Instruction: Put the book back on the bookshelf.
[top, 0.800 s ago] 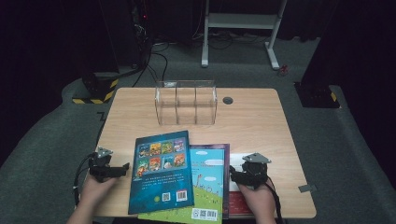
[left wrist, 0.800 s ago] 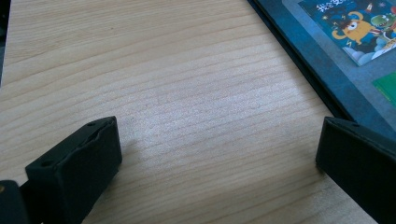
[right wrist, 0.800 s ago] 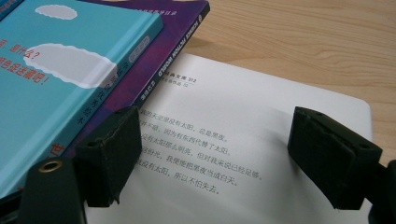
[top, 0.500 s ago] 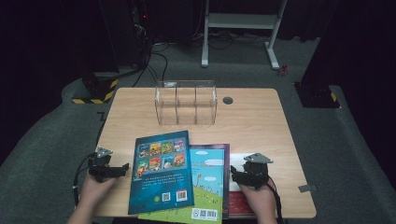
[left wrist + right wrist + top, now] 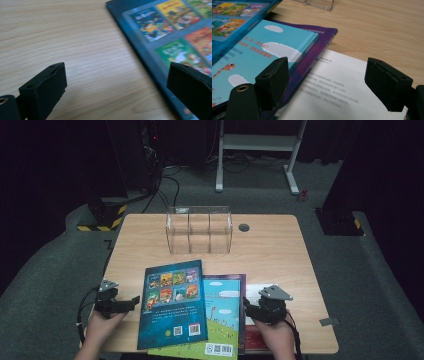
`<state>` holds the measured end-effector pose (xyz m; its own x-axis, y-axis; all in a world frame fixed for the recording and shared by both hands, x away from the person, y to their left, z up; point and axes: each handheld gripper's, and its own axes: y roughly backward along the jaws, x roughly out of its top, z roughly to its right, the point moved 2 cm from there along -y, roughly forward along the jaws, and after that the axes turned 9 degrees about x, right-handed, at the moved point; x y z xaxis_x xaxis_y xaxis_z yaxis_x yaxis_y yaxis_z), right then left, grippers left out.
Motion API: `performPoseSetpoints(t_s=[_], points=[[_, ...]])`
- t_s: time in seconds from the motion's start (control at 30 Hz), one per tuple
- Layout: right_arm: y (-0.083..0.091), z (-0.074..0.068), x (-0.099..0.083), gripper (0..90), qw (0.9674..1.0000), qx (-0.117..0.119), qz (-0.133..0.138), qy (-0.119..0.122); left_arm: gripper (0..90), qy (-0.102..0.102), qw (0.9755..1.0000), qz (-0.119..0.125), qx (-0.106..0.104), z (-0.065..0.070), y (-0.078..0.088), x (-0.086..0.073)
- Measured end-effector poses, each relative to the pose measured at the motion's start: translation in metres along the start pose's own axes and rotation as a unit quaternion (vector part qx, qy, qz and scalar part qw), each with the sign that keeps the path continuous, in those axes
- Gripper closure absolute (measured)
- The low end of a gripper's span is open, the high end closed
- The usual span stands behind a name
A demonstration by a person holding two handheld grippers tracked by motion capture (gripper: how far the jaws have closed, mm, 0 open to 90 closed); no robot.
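1. The wooden table [image 5: 280,255] carries, in the high view, a clear three-compartment organiser [image 5: 200,230] at its far middle and an overlapping pile of books at its near edge.
2. The dark blue book [image 5: 172,302] lies on top at the left of the pile; a sky-blue book [image 5: 225,312] lies partly under it, on a purple book [image 5: 322,46]. The purple cover is clearer in the right gripper view.
3. A white printed sheet [image 5: 332,85] lies rightmost; its text is too blurred to read, and it may be a page of another book.
4. The left gripper [image 5: 134,301] sits just left of the dark blue book, jaws spread and empty; in its own view the book's edge runs under the right-hand jaw.
5. The right gripper [image 5: 246,306] hovers over the sheet beside the purple book, jaws released, grasping nothing.
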<state>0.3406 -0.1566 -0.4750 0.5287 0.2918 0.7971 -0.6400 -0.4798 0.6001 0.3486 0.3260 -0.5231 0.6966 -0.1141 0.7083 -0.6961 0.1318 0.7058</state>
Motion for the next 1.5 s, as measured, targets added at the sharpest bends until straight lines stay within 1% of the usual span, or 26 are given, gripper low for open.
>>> performPoseSetpoints(t_s=[0.03, 0.07, 0.1, 0.13, 0.17, 0.2, 0.43, 0.53, 0.63, 0.73, 0.77, 0.8, 0.87, 1.03, 1.23, 1.27, 1.4, 1.5], points=[[0.0, -0.002, 0.001, 19.3, 1.0, 0.003, 0.002, 0.003, 3.1, -0.012, 0.9999, 0.0, -0.003, 0.008, 0.002, 0.001], [-0.001, -0.004, 0.002, 19.3, 1.0, 0.006, 0.003, 0.004, 3.1, -0.015, 0.9999, -0.001, -0.005, 0.011, 0.002, 0.001], [-0.001, -0.006, 0.003, 19.2, 1.0, 0.007, 0.004, 0.005, 3.1, -0.015, 0.9998, -0.001, -0.011, 0.014, 0.003, 0.001], [-0.001, -0.006, 0.003, 19.2, 1.0, 0.007, 0.004, 0.005, 3.1, -0.015, 0.9998, -0.001, -0.011, 0.014, 0.003, 0.001], [-0.002, -0.008, 0.003, 19.2, 0.9999, 0.01, 0.003, 0.004, 3.1, -0.015, 0.9997, -0.002, -0.019, 0.017, 0.003, 0.001], [-0.003, -0.012, 0.004, 19.2, 0.9998, 0.017, 0.005, 0.005, 3.1, -0.021, 0.9995, -0.003, -0.024, 0.022, 0.004, 0.001], [-0.005, -0.025, 0.005, 19.3, 0.9993, 0.032, 0.002, 0.017, 3.7, -0.03, 0.9989, -0.011, -0.034, 0.033, 0.004, 0.0], [-0.005, -0.029, 0.005, 19.3, 0.999, 0.039, 0.003, 0.022, 3.6, -0.026, 0.9986, -0.016, -0.044, 0.036, 0.003, -0.001], [-0.005, -0.033, 0.005, 19.4, 0.9988, 0.043, 0.006, 0.025, 3.6, -0.032, 0.9982, -0.023, -0.045, 0.039, 0.0, -0.002], [-0.005, -0.036, 0.005, 19.5, 0.9986, 0.043, 0.007, 0.028, 3.7, -0.03, 0.9981, -0.026, -0.047, 0.039, -0.002, -0.003], [-0.006, -0.039, 0.005, 19.3, 0.9985, 0.046, 0.007, 0.029, 3.6, -0.032, 0.9979, -0.027, -0.048, 0.04, -0.002, -0.003], [-0.006, -0.039, 0.005, 19.3, 0.9985, 0.046, 0.007, 0.029, 3.6, -0.032, 0.9979, -0.027, -0.048, 0.04, -0.002, -0.003], [-0.008, -0.043, 0.005, 19.3, 0.9982, 0.045, 0.005, 0.039, 3.6, -0.035, 0.9975, -0.029, -0.054, 0.043, -0.002, -0.004], [-0.012, -0.047, 0.003, 19.3, 0.9981, 0.046, 0.0, 0.042, 3.6, -0.038, 0.997, -0.035, -0.059, 0.045, -0.006, -0.004], [-0.016, -0.049, 0.002, 19.3, 0.9978, 0.049, -0.007, 0.044, 3.4, -0.035, 0.9966, -0.037, -0.066, 0.045, -0.007, -0.004], [-0.017, -0.051, 0.001, 19.3, 0.9977, 0.052, -0.01, 0.042, 3.5, -0.033, 0.9963, -0.038, -0.07, 0.045, -0.007, -0.004], [-0.017, -0.053, 0.0, 19.6, 0.9975, 0.053, -0.01, 0.046, 3.5, -0.033, 0.9961, -0.038, -0.072, 0.046, -0.007, -0.005], [-0.018, -0.054, 0.0, 19.9, 0.9973, 0.057, -0.01, 0.045, 3.4, -0.028, 0.9959, -0.04, -0.077, 0.047, -0.007, -0.006]])
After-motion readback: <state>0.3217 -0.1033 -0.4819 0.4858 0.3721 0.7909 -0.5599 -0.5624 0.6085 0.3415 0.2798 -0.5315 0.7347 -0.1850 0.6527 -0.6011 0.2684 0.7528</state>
